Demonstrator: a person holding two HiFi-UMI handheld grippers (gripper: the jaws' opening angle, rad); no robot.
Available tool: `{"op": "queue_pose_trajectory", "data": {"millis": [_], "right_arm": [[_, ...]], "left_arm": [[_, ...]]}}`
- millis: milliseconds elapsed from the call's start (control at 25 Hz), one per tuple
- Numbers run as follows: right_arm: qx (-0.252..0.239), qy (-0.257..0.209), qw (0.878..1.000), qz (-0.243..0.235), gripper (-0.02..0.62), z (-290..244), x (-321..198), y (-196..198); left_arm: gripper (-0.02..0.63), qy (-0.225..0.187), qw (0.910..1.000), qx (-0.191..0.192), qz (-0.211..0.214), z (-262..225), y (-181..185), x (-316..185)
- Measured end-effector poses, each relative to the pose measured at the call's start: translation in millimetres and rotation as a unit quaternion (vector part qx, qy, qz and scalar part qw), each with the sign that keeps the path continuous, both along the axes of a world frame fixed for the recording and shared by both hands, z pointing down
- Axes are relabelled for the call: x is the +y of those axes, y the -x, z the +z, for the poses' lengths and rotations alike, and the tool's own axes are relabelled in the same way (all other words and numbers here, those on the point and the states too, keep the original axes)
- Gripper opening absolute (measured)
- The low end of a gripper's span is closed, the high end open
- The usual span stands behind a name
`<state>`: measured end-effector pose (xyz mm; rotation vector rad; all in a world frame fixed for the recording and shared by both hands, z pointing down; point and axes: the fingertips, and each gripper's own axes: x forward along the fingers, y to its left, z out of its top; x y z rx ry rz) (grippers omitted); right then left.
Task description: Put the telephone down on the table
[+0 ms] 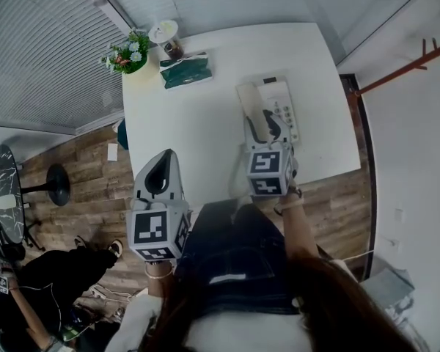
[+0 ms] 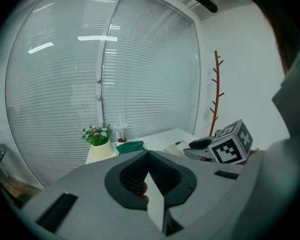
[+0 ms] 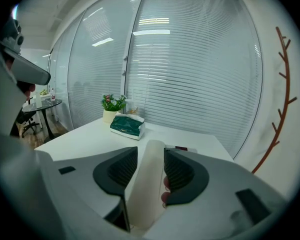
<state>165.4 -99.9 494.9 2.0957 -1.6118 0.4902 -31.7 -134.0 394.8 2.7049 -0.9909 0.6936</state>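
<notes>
Table (image 1: 205, 123): white, in front of the person.
Base (image 1: 284, 107): on the right half of the table, near the edge closest to the person.
Handset (image 1: 251, 108): cream, lying along the left side of the base. Its near end stands between the right jaws. Whether it is fully seated cannot be told.
Right gripper (image 3: 150, 150): released. The jaws are apart with the handset between them, and a slim gap shows at the left pad. It points downward at the base.
Left gripper (image 2: 148, 154): clenched, pads together, nothing between them. It is held over the near left edge of the table, well apart from the telephone.
Tissue pack (image 1: 185, 70): green, at the far left of the table.
Flower pot (image 1: 128, 53): far left corner.
Cup (image 1: 167, 39): just beside the pot.
</notes>
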Motion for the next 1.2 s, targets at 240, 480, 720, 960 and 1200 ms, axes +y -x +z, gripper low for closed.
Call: {"op": "queue_pose_trajectory", "data": {"millis": [240, 480, 720, 960, 1200], "right_arm": [[-0.008, 0.014, 1.0, 0.002, 0.193, 12, -1, -2], [-0.013, 0.029, 0.999, 0.005, 0.216, 25, -1, -5], [-0.027, 0.04, 0.999, 0.013, 0.238, 39, 0, -7], [-0.031, 0.046, 0.998, 0.02, 0.251, 48, -2, -8], [-0.039, 0.047, 0.998, 0.035, 0.255, 58, -6, -11]], "left_arm": [[0.0, 0.003, 1.0, -0.008, 0.003, 3, -2, -3], [0.0, 0.009, 0.9998, -0.016, 0.005, 7, -3, -7], [0.0, 0.01, 0.9997, -0.021, 0.008, 11, -4, -9], [0.0, 0.009, 0.9995, -0.028, 0.01, 12, -1, -11], [0.0, 0.007, 0.9993, -0.034, 0.012, 13, 2, -15]]}}
